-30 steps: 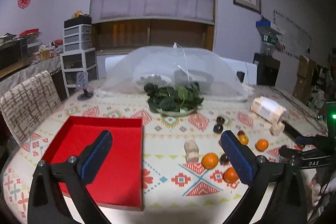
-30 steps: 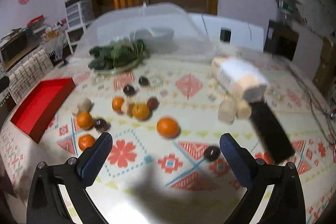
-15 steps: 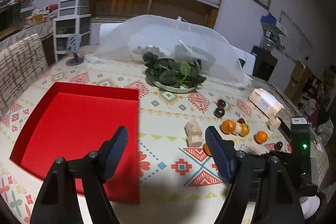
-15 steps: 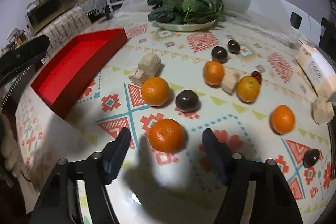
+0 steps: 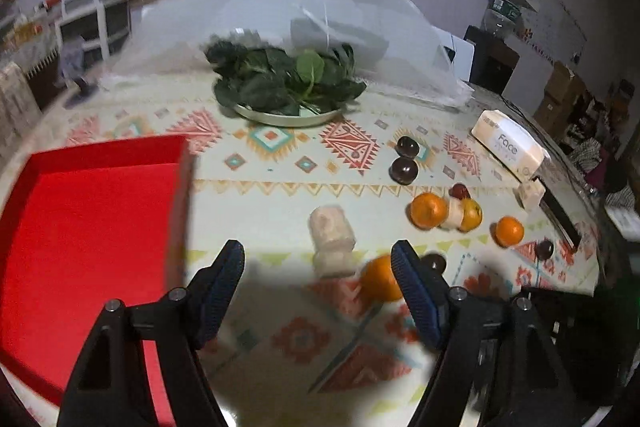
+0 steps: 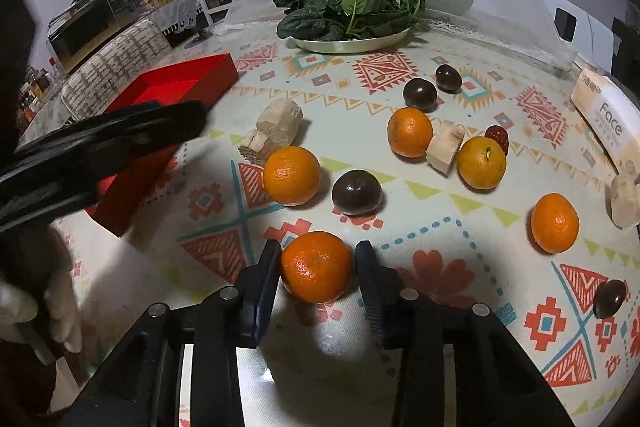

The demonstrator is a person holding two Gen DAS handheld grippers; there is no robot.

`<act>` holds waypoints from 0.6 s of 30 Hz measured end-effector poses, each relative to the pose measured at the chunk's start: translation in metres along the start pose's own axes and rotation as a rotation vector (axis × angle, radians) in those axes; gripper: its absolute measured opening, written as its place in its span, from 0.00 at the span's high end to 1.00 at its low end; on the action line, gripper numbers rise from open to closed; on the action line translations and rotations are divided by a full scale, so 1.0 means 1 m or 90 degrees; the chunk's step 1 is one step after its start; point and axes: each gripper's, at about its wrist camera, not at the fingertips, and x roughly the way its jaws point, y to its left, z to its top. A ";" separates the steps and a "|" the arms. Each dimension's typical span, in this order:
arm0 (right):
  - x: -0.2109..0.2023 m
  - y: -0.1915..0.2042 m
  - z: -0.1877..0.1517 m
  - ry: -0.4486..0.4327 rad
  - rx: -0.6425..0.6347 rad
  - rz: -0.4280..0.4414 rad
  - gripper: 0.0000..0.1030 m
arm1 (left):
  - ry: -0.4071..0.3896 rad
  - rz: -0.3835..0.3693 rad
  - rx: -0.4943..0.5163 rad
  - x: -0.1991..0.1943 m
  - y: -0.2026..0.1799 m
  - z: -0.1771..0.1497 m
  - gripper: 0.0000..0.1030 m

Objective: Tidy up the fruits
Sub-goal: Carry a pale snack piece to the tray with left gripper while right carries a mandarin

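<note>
Closing right gripper now flanks nearest orange; left gripper narrower, empty.

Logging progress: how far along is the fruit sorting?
Done: nothing; the red tray holds no fruit. In hand: the right gripper brackets the nearest orange on the table, jaws close but whether they grip is unclear. The left gripper is open. Left: four more oranges, the dark fruits.
</note>
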 end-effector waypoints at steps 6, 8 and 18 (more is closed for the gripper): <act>-0.002 -0.004 0.000 -0.001 0.017 0.018 0.60 | 0.077 0.018 0.013 0.053 -0.006 0.014 0.28; -0.002 -0.005 0.000 0.000 0.021 0.023 0.60 | 0.096 0.030 0.030 0.063 -0.010 0.013 0.62; -0.008 0.004 0.000 -0.007 0.022 0.029 0.63 | 0.039 -0.002 -0.024 0.027 0.011 0.016 0.74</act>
